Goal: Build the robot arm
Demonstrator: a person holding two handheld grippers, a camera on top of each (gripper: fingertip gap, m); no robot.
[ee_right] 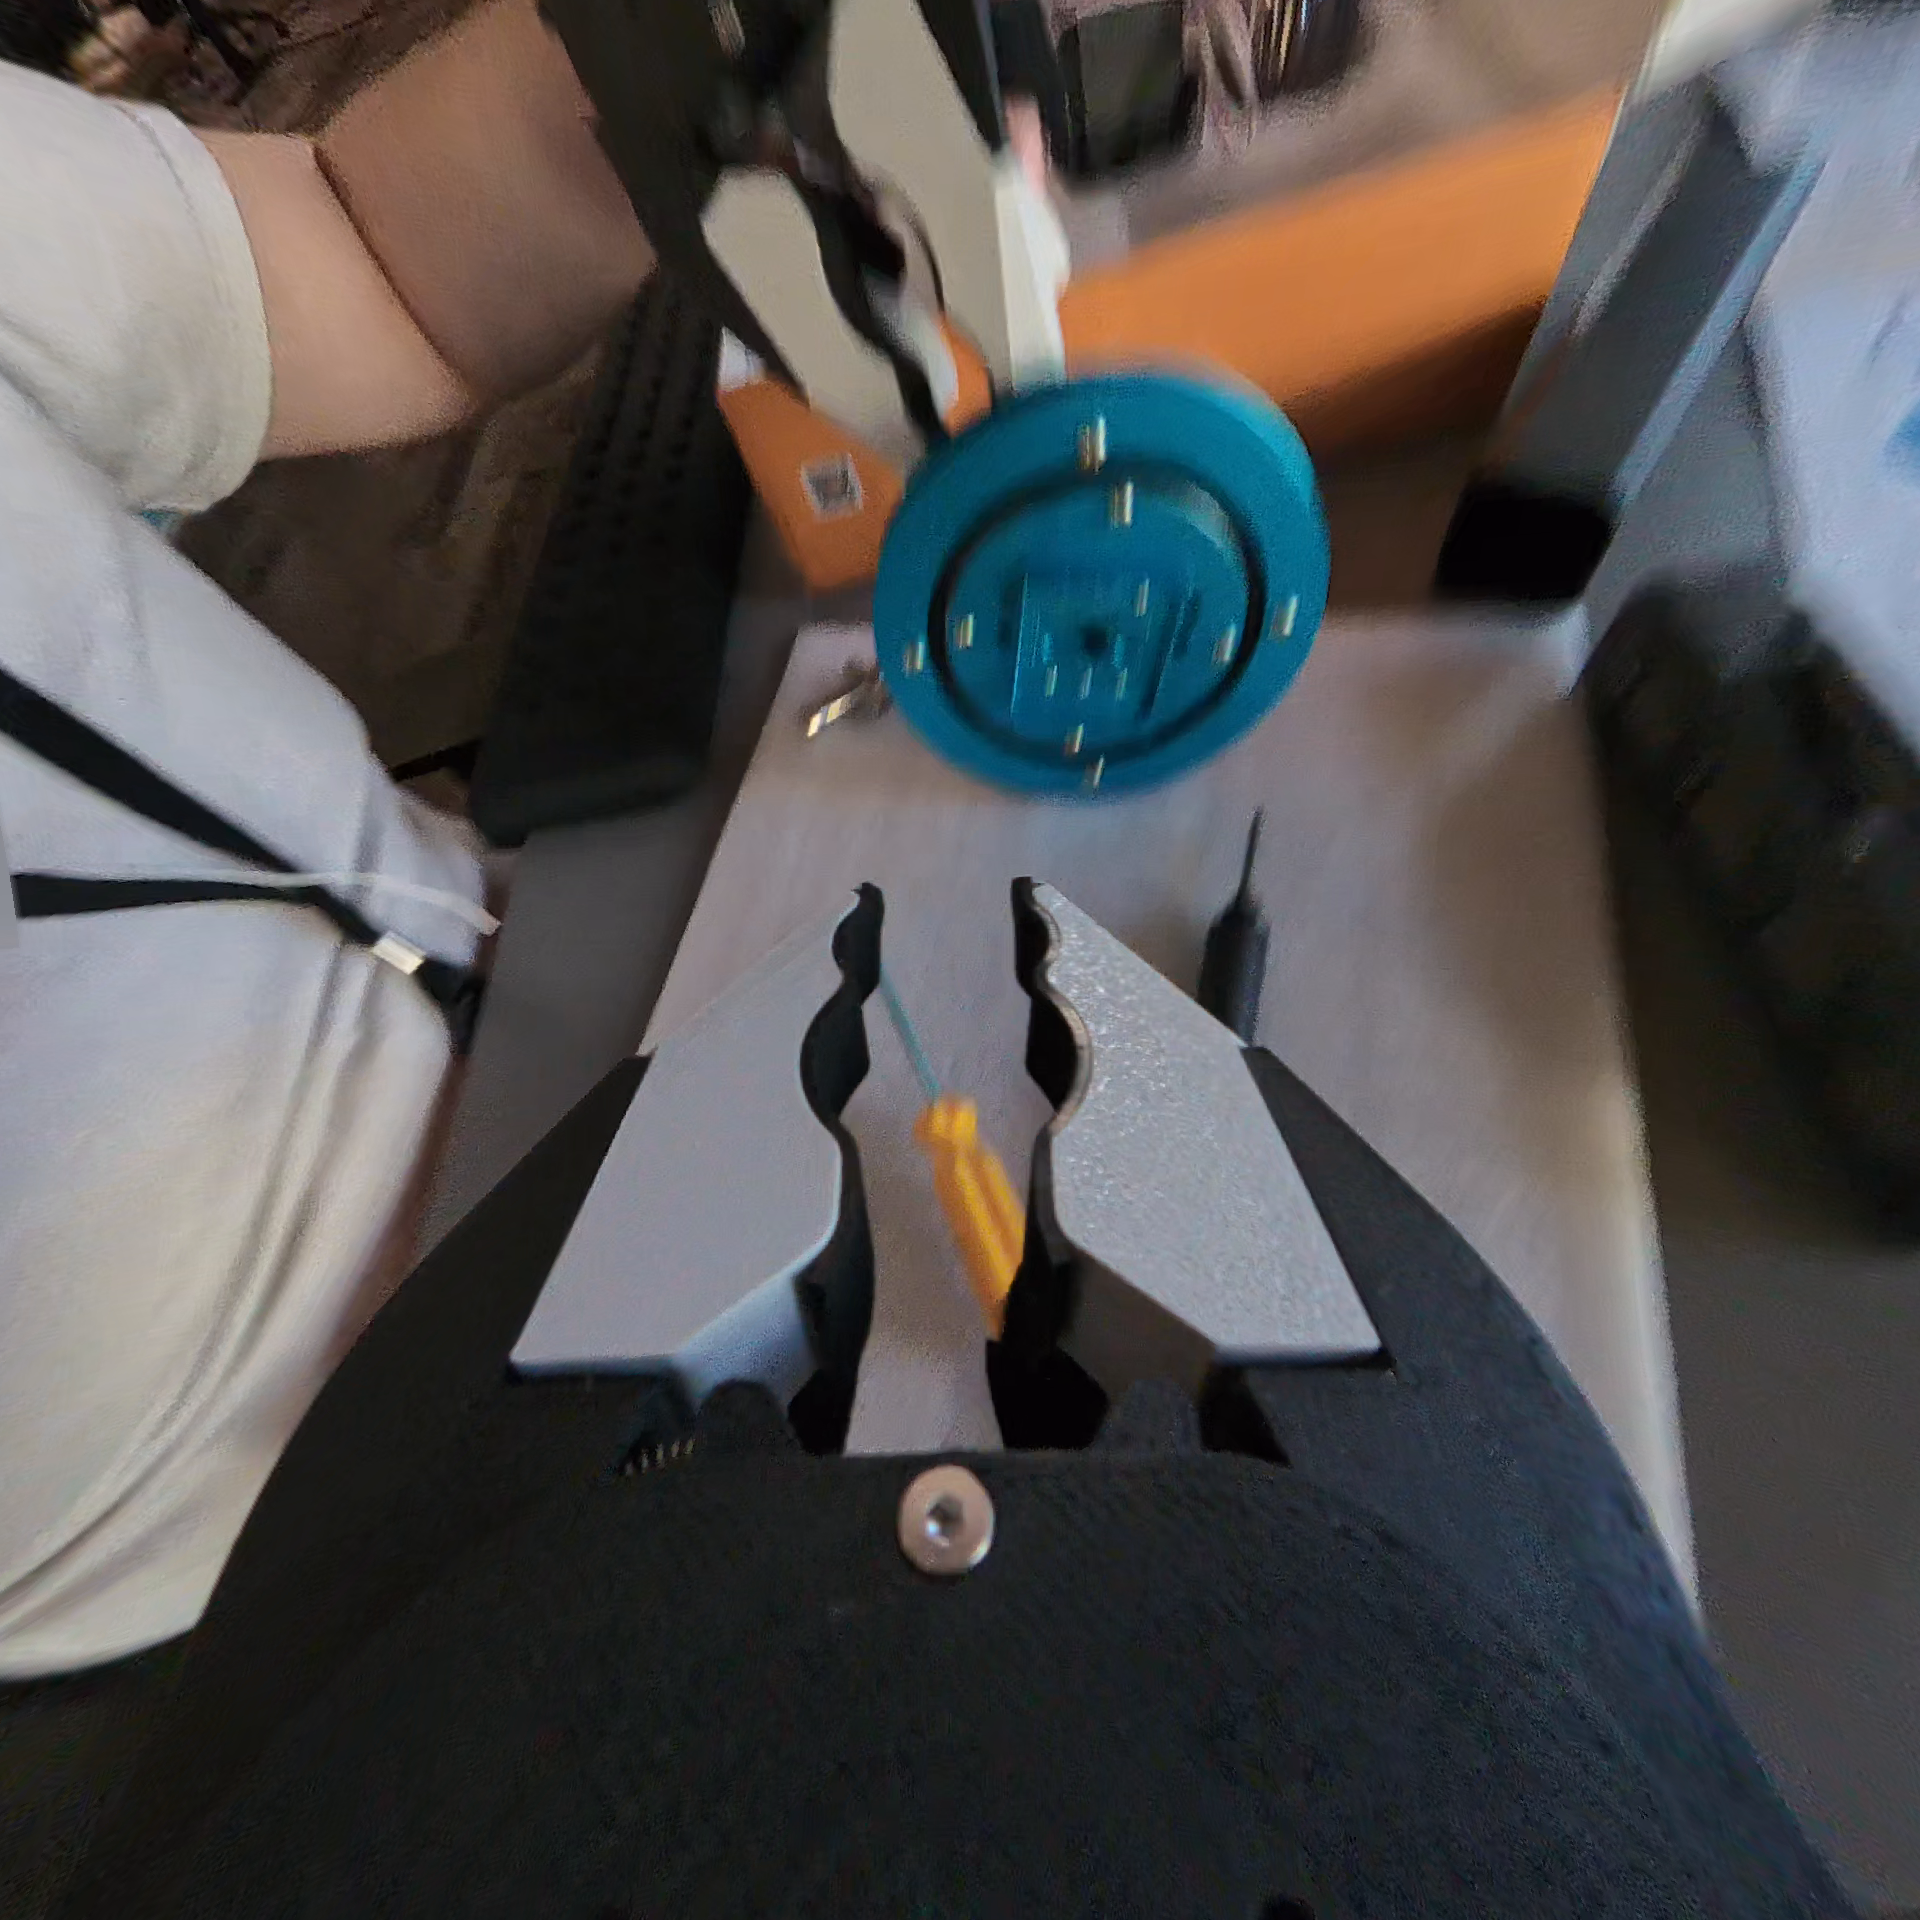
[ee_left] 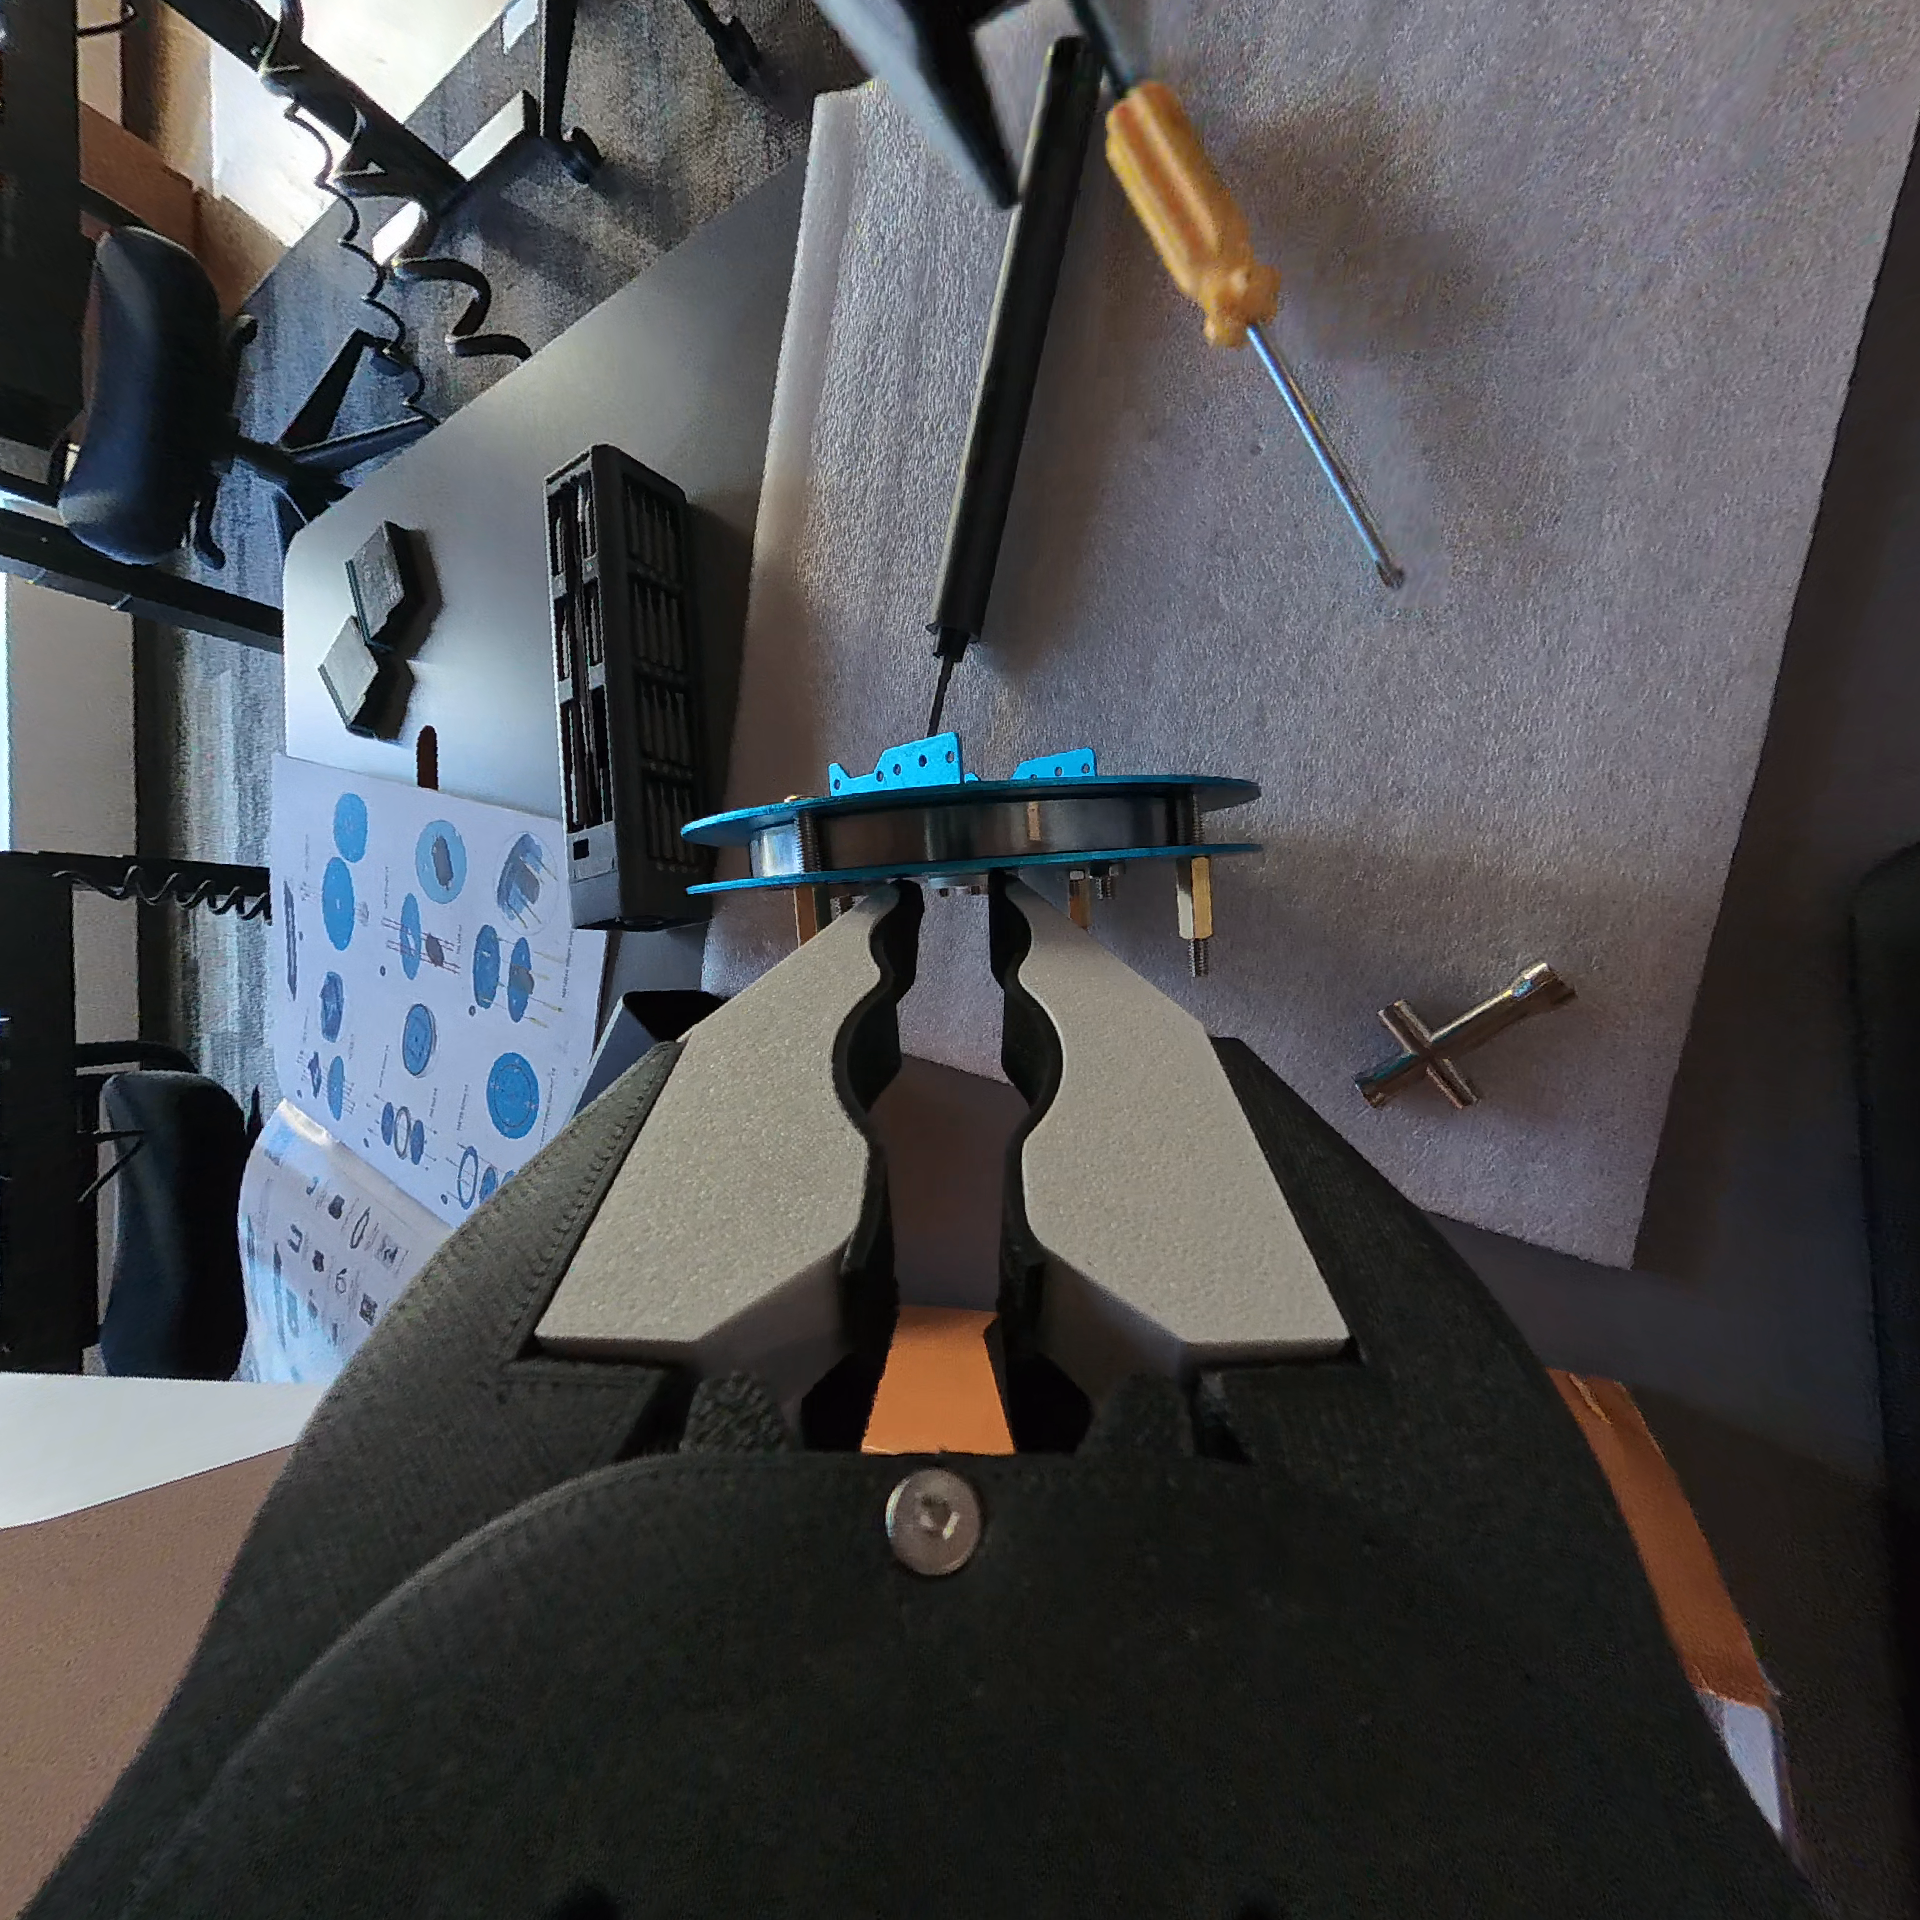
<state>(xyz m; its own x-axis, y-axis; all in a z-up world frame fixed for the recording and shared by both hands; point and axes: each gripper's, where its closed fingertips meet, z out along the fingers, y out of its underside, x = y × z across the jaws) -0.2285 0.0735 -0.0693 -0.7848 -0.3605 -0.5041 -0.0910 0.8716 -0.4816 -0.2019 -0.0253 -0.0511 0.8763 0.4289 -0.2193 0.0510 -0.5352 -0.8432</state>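
The left gripper (ee_left: pixel 954 894) is pinching the underside of the blue disc assembly (ee_left: pixel 971 826) and holding it up off the grey felt mat (ee_left: pixel 1558 520), while the right gripper (ee_right: pixel 948 899) is hovering with fingers apart over the yellow-handled screwdriver (ee_right: pixel 971 1195).

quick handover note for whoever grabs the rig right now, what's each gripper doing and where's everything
Left gripper: fingers closed on something under the blue disc assembly, held up off the grey mat.
Right gripper: open, empty, above the yellow screwdriver lying on the mat.
Also on the mat: black screwdriver, metal cross wrench.
Beside the mat: black bit case, instruction sheet.
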